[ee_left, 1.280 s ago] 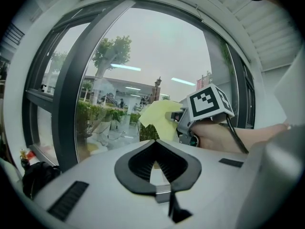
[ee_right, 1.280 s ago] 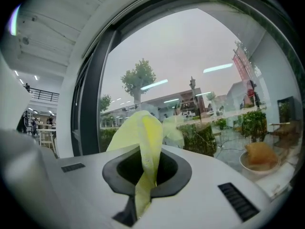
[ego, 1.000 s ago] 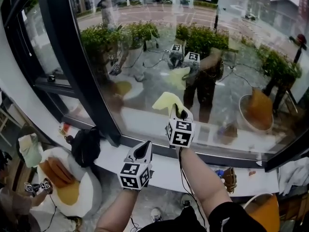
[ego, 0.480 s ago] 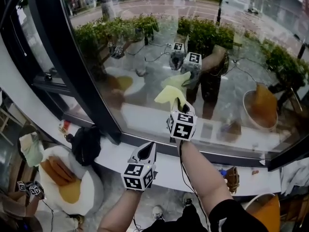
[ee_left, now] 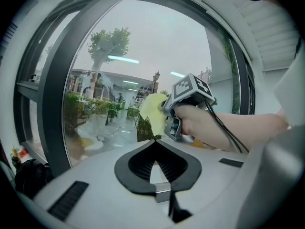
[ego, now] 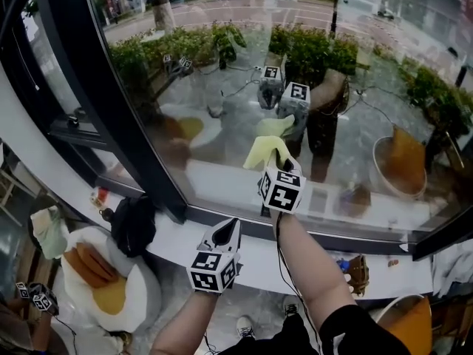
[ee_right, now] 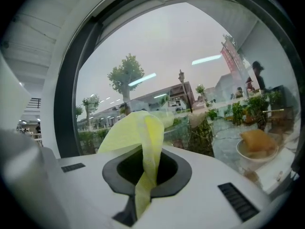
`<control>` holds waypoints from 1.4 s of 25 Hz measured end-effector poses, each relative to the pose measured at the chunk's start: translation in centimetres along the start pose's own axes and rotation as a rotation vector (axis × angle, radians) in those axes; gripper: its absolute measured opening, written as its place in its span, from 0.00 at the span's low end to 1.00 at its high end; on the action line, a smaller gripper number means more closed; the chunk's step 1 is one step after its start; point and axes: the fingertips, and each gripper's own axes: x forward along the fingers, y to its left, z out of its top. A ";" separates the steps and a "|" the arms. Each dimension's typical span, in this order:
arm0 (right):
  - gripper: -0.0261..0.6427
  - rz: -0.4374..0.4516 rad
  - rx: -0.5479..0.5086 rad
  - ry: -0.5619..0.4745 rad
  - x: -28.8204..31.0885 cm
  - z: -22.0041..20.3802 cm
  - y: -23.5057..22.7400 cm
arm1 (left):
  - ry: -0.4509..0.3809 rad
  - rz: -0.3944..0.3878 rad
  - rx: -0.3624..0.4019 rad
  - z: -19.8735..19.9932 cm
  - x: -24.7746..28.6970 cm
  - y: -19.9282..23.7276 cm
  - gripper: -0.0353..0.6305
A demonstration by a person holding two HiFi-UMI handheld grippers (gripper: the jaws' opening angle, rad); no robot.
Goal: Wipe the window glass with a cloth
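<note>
Your right tool (ego: 278,163) keeps its jaws clamped on the yellow cloth (ego: 263,151); the right gripper view shows the fabric pinched between them, with the loose end folded over toward the window glass (ego: 222,87). Over the last second the cloth has crept a little to the right and farther up the pane. The gap between it and its pale reflection has narrowed, and the two now almost meet. That suggests you are pressing the free fold onto the glass, though I cannot tell for certain that it touches. The stroke has been short, so the wipe looks under way but barely started. It has covered only a small patch low in the middle of the pane, and the wide stretch to the right and the strip left toward the dark frame post (ego: 111,102) probably still need passes. Your left tool (ego: 230,225) has hardly shifted. It hangs low and near, left of your right arm by the white desk (ego: 255,261) under the window, its jaws shut together on nothing.
</note>
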 end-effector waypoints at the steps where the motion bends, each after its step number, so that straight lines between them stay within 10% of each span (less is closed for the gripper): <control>1: 0.09 -0.007 0.007 -0.001 0.1 0.0 -0.3 | 0.001 -0.003 0.002 0.0 0.1 -0.1 0.06; 35: 0.09 -0.185 -0.030 -0.061 -7.8 2.2 -19.9 | 0.066 -0.278 0.052 -2.0 9.3 -16.1 0.06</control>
